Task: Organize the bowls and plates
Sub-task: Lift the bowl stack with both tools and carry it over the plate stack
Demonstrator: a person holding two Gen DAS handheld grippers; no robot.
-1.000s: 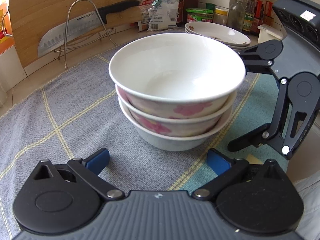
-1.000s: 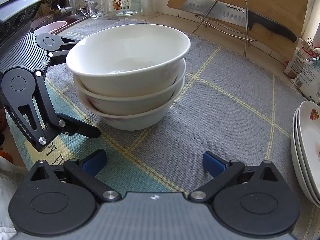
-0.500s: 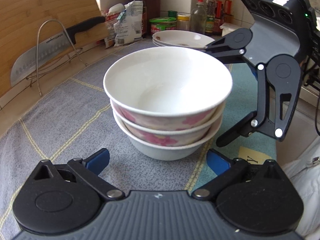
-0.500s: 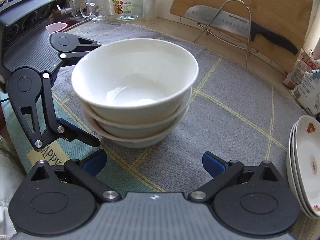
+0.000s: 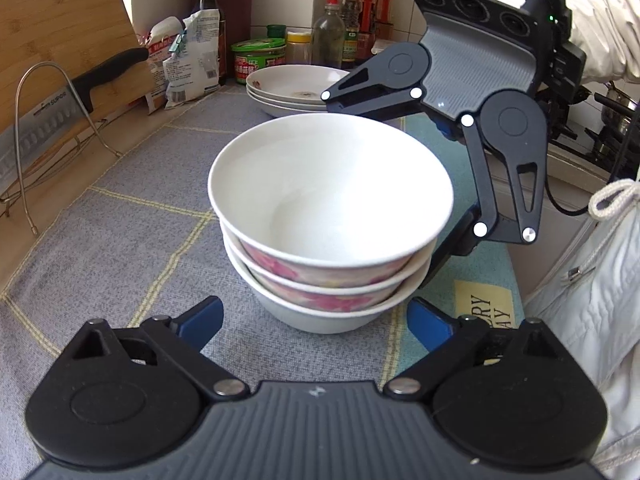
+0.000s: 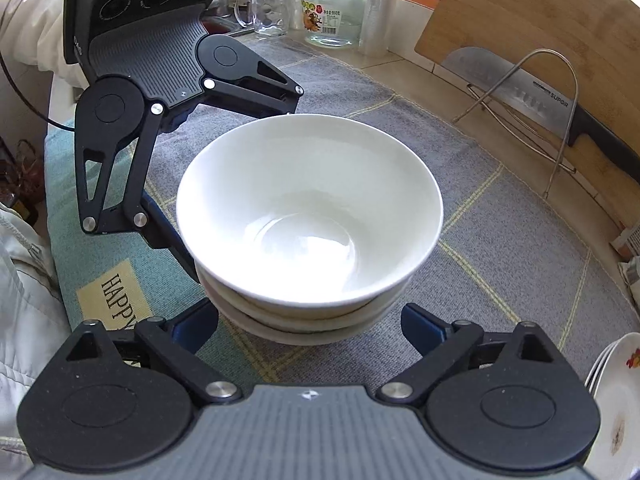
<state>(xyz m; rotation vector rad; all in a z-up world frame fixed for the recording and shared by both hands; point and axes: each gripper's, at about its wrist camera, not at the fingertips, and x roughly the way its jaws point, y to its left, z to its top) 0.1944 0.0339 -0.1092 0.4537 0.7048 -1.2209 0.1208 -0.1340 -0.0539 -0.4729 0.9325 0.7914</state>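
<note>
Three white bowls with pink flowers are nested in a stack (image 5: pixel 328 200) on a grey checked mat (image 5: pixel 120 240). My left gripper (image 5: pixel 316 318) sits at the stack's near side. Its blue pads (image 5: pixel 204 316) flank the bottom bowl without touching it, and the jaws are closing. My right gripper (image 6: pixel 310 328) faces the stack (image 6: pixel 308 220) from the opposite side. Its jaws are also closing, with pads (image 6: pixel 424 328) apart from the bowls. Each gripper's fingers (image 5: pixel 372 92) show beside the stack in the other's view. A pile of shallow plates (image 5: pixel 292 84) stands behind, also seen as plates (image 6: pixel 616 400).
A cleaver (image 6: pixel 532 96) rests on a wire rack against a wooden cutting board (image 6: pixel 540 12). Sauce bottles and jars (image 5: pixel 344 28) line the tiled wall, with snack bags (image 5: pixel 188 60) beside them. A glass mug (image 6: pixel 264 8) and jar (image 6: pixel 336 12) stand behind. A person's white jacket (image 5: pixel 592 280) is at the edge.
Both grippers have lifted and rolled a little, so I look more steeply down into the bowls. The blue pads of each have come slightly inward around the stack. The bowls have not moved.
</note>
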